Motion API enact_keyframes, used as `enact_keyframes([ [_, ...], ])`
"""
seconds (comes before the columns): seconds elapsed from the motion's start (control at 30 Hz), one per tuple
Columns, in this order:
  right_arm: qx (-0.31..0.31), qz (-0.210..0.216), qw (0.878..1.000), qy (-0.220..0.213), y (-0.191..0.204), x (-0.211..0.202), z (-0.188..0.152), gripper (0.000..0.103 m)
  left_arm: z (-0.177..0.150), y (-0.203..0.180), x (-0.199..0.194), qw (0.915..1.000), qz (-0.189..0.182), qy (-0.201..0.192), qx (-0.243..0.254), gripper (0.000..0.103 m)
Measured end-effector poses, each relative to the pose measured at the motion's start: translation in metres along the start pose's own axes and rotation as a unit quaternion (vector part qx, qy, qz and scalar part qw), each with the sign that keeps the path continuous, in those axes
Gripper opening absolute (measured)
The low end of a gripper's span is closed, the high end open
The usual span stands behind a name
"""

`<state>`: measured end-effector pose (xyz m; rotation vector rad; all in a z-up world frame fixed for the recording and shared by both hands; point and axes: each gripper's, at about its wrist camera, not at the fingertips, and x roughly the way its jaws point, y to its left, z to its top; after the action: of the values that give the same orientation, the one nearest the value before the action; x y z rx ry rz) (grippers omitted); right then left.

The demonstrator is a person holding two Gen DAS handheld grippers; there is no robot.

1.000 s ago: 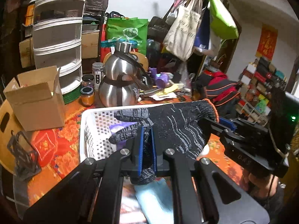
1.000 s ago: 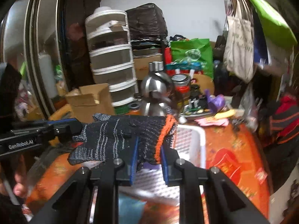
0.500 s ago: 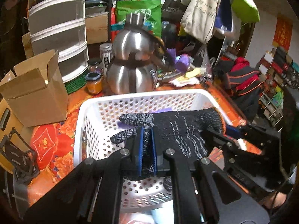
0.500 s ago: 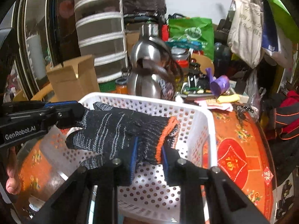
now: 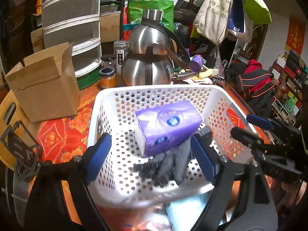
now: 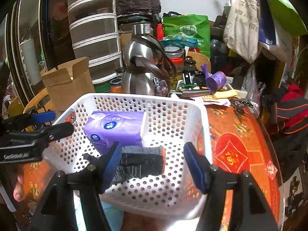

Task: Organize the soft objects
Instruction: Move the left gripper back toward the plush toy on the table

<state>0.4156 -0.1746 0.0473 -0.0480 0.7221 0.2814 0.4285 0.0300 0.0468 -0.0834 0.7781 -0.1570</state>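
A dark knit glove with an orange cuff (image 6: 142,160) lies on the floor of the white perforated basket (image 6: 204,134), beside a purple tissue pack (image 6: 115,129). In the left wrist view the glove (image 5: 169,163) is blurred, below the tissue pack (image 5: 165,125) in the basket (image 5: 96,115). My left gripper (image 5: 151,156) is open and empty above the basket's near side. My right gripper (image 6: 152,162) is open and empty just above the glove. Each gripper shows in the other's view: the right one (image 5: 250,129), the left one (image 6: 52,123).
A steel kettle (image 5: 148,61) stands behind the basket. An open cardboard box (image 5: 44,82) sits to the left, with jars (image 5: 107,75) and stacked drawers (image 5: 73,28) behind. A light blue item (image 5: 188,211) lies under the basket's near edge. The cloth is red and orange (image 6: 234,146).
Both grippers opened and let go of the glove, which dropped into the basket beside the tissue pack. Both grippers have moved closer over the basket.
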Motion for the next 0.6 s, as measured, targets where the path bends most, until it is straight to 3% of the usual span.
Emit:
enact_keyframes([
  [0.27,0.016,0.007,1.0,-0.019,0.0,-0.03,-0.031,0.07,-0.048,-0.004,-0.035,0.9999,0.001,0.009,-0.007,0.084],
  [0.43,0.022,0.017,0.999,-0.028,0.001,-0.052,-0.064,0.073,-0.086,-0.006,-0.054,0.9986,-0.038,0.027,-0.023,0.084],
  [0.6,0.019,0.018,0.999,-0.029,0.005,-0.076,-0.101,0.073,-0.122,-0.008,-0.075,0.9991,-0.029,0.018,-0.023,0.084],
])
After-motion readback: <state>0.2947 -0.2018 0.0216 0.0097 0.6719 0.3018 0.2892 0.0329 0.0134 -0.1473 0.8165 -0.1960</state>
